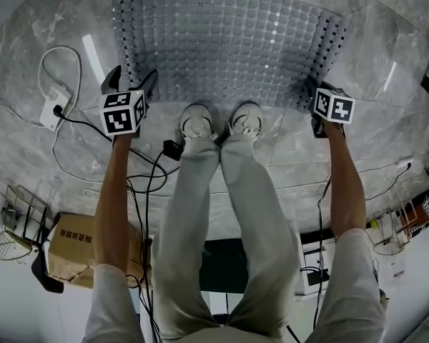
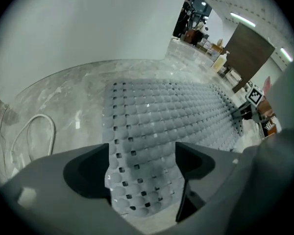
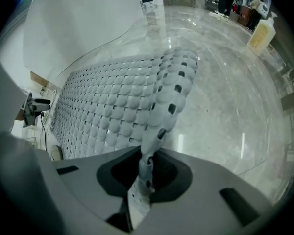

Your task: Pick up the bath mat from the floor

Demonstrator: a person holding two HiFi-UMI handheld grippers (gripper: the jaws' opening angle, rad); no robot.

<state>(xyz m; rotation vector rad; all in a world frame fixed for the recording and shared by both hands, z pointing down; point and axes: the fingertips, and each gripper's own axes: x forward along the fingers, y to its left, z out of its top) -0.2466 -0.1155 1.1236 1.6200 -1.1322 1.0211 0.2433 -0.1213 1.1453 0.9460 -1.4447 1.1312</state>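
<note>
clamping one bath mat at its corner are the right tongs — left tongs apart around it.

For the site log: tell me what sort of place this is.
Likely a mock bathroom in a lab or showroom: bath mat on polished marble floor, with a power strip and a cardboard box nearby.

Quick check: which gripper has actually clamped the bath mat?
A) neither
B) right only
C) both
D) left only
B: the right gripper view shows the right gripper with its jaws closed on a raised edge of the bath mat. The left gripper has its jaws wide apart at the mat's corner, not pinching it.
</note>
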